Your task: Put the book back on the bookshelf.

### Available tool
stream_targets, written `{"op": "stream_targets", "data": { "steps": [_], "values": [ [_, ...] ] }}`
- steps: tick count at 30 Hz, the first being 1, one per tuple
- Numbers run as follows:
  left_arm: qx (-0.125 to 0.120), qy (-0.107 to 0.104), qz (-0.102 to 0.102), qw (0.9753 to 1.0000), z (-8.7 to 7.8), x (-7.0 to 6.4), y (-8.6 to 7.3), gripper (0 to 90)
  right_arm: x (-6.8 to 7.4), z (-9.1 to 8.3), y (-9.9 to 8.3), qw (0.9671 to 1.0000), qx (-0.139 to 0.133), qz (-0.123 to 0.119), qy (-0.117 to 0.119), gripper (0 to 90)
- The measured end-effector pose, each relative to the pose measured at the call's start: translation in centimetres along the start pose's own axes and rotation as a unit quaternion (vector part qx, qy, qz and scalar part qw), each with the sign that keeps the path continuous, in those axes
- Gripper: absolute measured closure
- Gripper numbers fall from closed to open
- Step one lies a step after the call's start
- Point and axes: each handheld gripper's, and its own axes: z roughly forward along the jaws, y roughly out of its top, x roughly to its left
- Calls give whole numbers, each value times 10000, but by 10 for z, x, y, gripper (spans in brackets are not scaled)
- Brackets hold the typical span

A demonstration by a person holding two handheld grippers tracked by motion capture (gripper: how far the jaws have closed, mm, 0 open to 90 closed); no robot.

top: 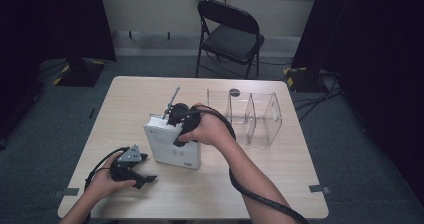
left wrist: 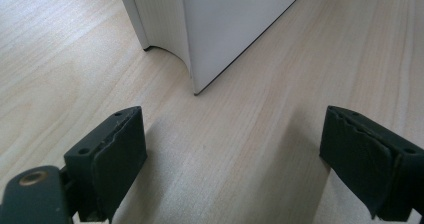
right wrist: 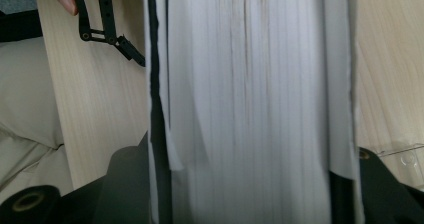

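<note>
Right gripper point(top: 176, 115) clamps its black jaws on both sides of the thick white book point(top: 172, 144), which stands on the pale wooden table point(top: 280, 174), pages up, long axis toward the person. Left gripper point(top: 134, 170) rests near it, wide open, holding nothing.

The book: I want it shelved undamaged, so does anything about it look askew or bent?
The book stands upright in the right gripper, its jaws around the page block. Its pages splay slightly near the jaws; nothing looks torn.

Clear divider rack point(top: 252, 116) on table point(top: 125, 104), black folding chair point(top: 231, 34) behind
</note>
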Motion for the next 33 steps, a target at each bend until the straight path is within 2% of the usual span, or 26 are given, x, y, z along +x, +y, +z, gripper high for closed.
{"op": "stream_targets", "data": {
  "steps": [7,11,17,20,21,22,28,33],
  "values": [
    [3,-13,17,10000,0,0,0,105,5,1,1,10000,4,-90,-21,507],
    [-67,-45,35,10000,1,1,-1,100,10,0,1,9999,22,37,-105,518],
    [-4,-60,63,10000,1,1,0,78,9,-1,0,9995,28,276,-146,525],
    [-6,-73,69,9999,1,0,-1,74,8,-2,-1,9995,14,311,-83,526],
    [-7,-73,69,9999,1,0,-1,74,8,-3,-2,9992,45,402,-67,527],
    [-8,-74,68,9999,0,0,-1,73,8,-4,-4,9993,21,364,-23,527],
    [-7,-68,66,10000,0,0,-1,73,11,-10,-17,9987,26,503,89,524],
    [-7,-68,68,10000,0,0,-1,73,16,-11,-23,9993,-7,370,25,501]
  ]
}}
